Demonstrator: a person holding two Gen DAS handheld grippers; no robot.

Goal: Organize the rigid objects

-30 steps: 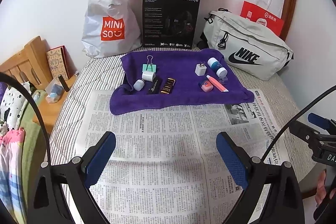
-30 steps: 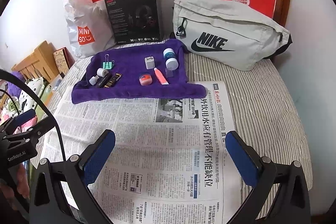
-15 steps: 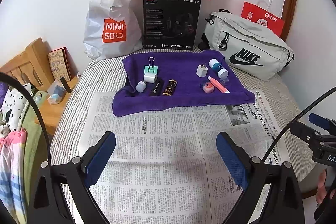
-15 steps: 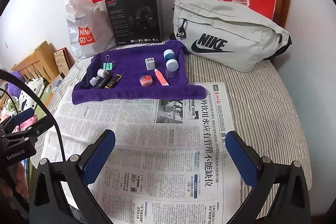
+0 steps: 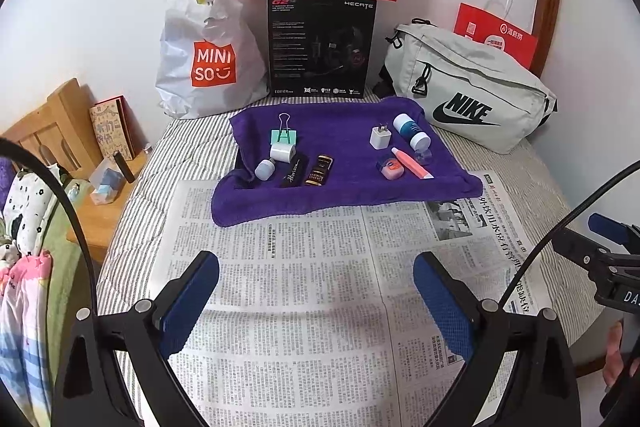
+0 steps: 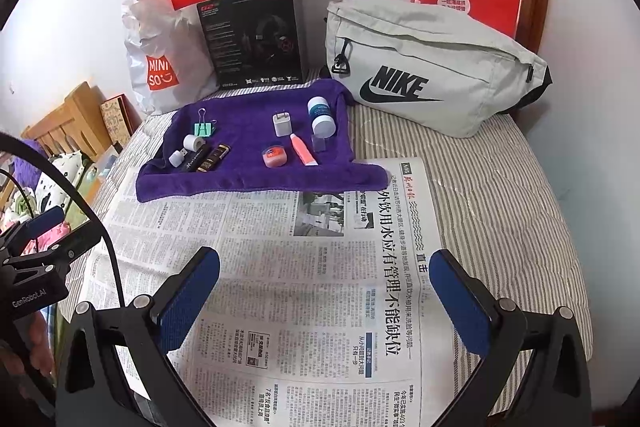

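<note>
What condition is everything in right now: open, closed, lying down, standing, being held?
Left tongs: open, empty.
Right tongs: open, empty.
Binder clip: clamped shut, handle up.
White bottle: capped, lying down.
Pink tube: lying flat.
Charger plug: unplugged, prongs up.
Nike bag: zipped shut.
Purple towel: spread out.
Newspaper: spread flat.

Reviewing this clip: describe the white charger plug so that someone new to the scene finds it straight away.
Find the purple towel spread beyond the newspaper. In its right-hand cluster, the white charger plug is left of the blue-and-white bottle. It is the only white cube with two metal prongs pointing up.
</note>
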